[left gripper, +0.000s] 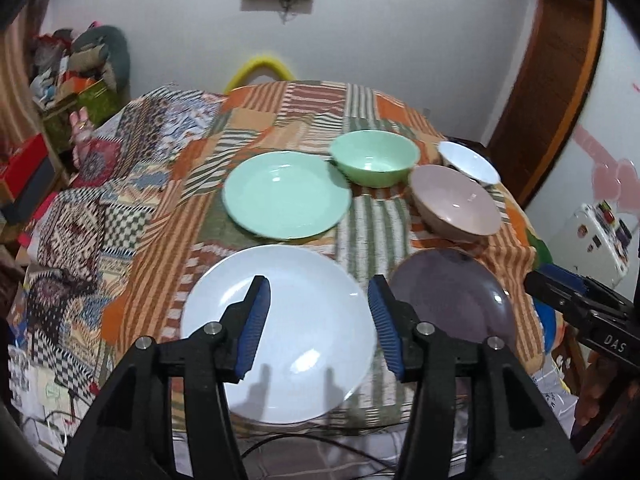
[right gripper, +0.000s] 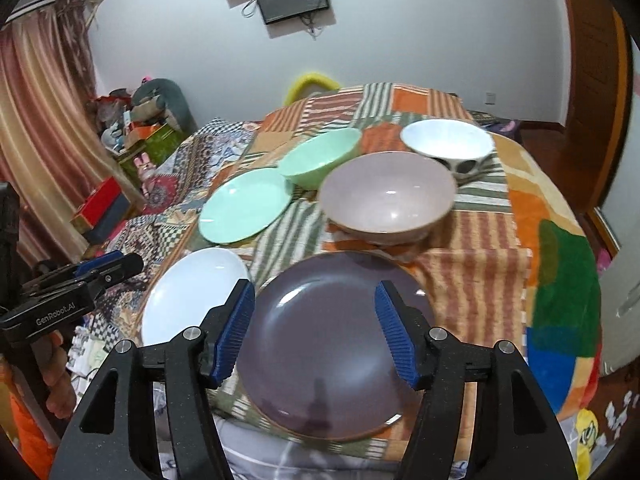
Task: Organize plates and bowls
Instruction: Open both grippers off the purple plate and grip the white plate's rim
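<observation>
Plates come first, because they are the biggest things here. My white plate (left gripper: 276, 336) lies low in the middle of the left view, flat on the patchwork cloth (left gripper: 256, 128) over the desk. My left tongs (left gripper: 319, 304) hang above it with the blue pads apart and nothing between them. The purple plate (right gripper: 332, 344) fills the bottom middle of the right view, and my right tongs (right gripper: 315, 310) hang over it, pads apart too, holding nothing. The green plate (left gripper: 286, 194) sits in the middle of the left view, above the white one.

I think all three plates are hard, smooth and shiny, so they may slip. They could break if dropped. They lie flat, so I would pinch the rim at the near edge, one pad under and one on top.

Bowls are smaller. The pink bowl (right gripper: 388, 196) is just above the purple plate. The green bowl (right gripper: 320, 156) is up and left of it, beside the green plate. The white bowl (right gripper: 448, 146), the smallest, is at the upper right. I think each bowl is best held by its thin wall, one pad inside and one outside.
</observation>
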`<state>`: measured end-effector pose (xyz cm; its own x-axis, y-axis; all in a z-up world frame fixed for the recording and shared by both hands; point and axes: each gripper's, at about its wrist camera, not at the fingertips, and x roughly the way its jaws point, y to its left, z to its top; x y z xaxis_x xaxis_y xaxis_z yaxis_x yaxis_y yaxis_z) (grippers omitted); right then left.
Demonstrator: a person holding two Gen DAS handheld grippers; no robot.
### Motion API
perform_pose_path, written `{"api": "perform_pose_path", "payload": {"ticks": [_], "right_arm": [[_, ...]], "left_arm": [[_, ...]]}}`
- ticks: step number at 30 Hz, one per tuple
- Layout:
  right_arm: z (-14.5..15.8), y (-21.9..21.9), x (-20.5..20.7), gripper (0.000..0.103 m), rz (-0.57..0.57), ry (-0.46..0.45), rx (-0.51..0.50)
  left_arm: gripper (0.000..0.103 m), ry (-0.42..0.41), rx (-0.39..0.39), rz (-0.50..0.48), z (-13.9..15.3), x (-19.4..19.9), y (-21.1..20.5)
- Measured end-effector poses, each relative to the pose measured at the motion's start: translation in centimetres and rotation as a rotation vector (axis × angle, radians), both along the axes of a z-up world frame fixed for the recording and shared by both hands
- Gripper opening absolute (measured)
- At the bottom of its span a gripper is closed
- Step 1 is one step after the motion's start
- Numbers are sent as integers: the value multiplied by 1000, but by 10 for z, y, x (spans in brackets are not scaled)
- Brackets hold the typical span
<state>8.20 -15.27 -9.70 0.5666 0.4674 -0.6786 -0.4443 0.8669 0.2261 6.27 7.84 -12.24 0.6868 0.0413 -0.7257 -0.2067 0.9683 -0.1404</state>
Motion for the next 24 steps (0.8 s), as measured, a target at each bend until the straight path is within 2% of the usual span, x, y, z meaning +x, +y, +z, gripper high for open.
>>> {"api": "perform_pose_path", "payload": {"ticks": [3, 13, 17, 24], "right_arm": [[-1, 12, 0, 65, 19, 7, 1], [-13, 57, 9, 65, 103, 29, -32], [-21, 77, 16, 65, 140, 48, -53], [-40, 106, 28, 65, 187, 85, -105]], "left_arm": [[51, 11, -13, 42, -6, -5, 18], [51, 73, 11, 175, -34, -21, 72], [51, 110, 11, 193, -51, -21, 85], [51, 167, -48, 180, -82, -16, 101]]}}
